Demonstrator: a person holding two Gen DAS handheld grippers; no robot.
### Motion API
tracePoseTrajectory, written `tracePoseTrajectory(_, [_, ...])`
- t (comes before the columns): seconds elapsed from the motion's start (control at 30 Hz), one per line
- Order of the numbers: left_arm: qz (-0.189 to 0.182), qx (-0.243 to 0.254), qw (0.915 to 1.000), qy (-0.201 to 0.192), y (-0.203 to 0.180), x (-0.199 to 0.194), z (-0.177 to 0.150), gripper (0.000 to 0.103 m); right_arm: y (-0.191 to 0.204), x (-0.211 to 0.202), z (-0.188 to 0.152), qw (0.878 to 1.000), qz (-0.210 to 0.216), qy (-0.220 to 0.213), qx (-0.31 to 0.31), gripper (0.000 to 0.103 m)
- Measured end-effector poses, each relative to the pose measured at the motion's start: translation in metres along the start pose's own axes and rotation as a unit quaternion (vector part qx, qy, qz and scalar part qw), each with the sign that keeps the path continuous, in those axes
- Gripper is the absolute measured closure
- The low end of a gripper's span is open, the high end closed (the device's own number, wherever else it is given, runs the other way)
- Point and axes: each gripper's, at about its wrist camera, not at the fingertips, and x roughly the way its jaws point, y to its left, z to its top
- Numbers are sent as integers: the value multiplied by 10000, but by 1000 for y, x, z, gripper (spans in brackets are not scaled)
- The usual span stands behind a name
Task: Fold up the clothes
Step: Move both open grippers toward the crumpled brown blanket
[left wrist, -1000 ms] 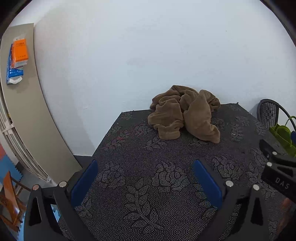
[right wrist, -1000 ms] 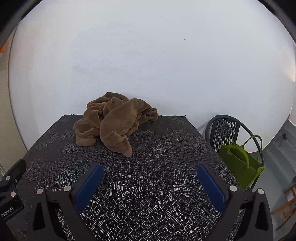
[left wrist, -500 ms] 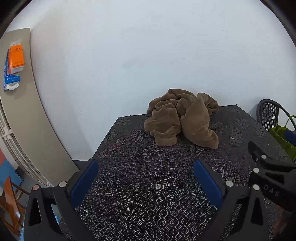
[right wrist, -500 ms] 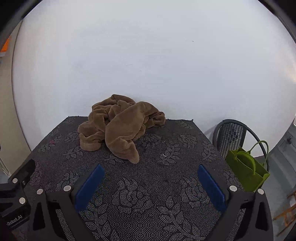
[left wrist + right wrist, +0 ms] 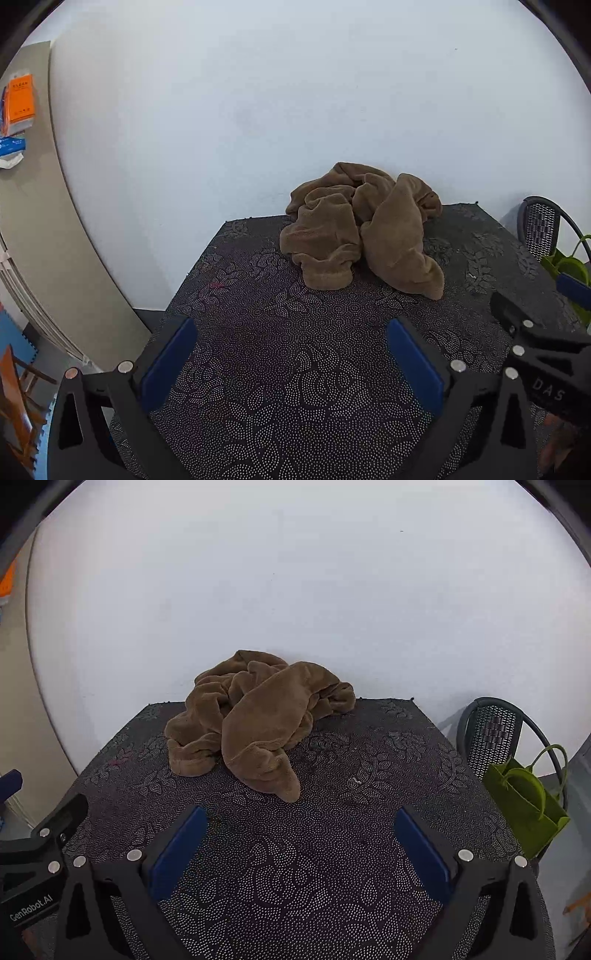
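A crumpled brown fleece garment [image 5: 362,229] [image 5: 258,720] lies in a heap at the far side of a table with a dark floral cloth [image 5: 288,369] [image 5: 332,867], against the white wall. My left gripper [image 5: 291,343] hovers open over the near part of the table, well short of the heap, with nothing between its blue pads. My right gripper [image 5: 301,834] is open too, just in front of the garment's nearest flap. In each view the other gripper's black body shows at the side edge.
A dark mesh chair [image 5: 491,731] and a green felt bag [image 5: 524,805] stand off the table's right side. A beige shelf with orange and blue packets [image 5: 20,99] runs along the left. The table's left edge drops to the floor.
Both grippers have tilted and shifted, so the garment sits lower and more central in the right view. The right gripper reaches further into the left view. Both stay open.
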Motion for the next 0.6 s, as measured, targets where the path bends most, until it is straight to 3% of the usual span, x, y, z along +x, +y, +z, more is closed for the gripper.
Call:
tracePoseTrajectory(0.43, [17, 8, 9999, 152, 0, 34, 8, 0, 0, 33, 6, 9995, -186, 154, -222, 0])
tracePoseTrajectory(0.6, [-272, -41, 9996, 109, 7, 50, 22, 0, -4, 51, 13, 9989, 274, 78, -383, 0])
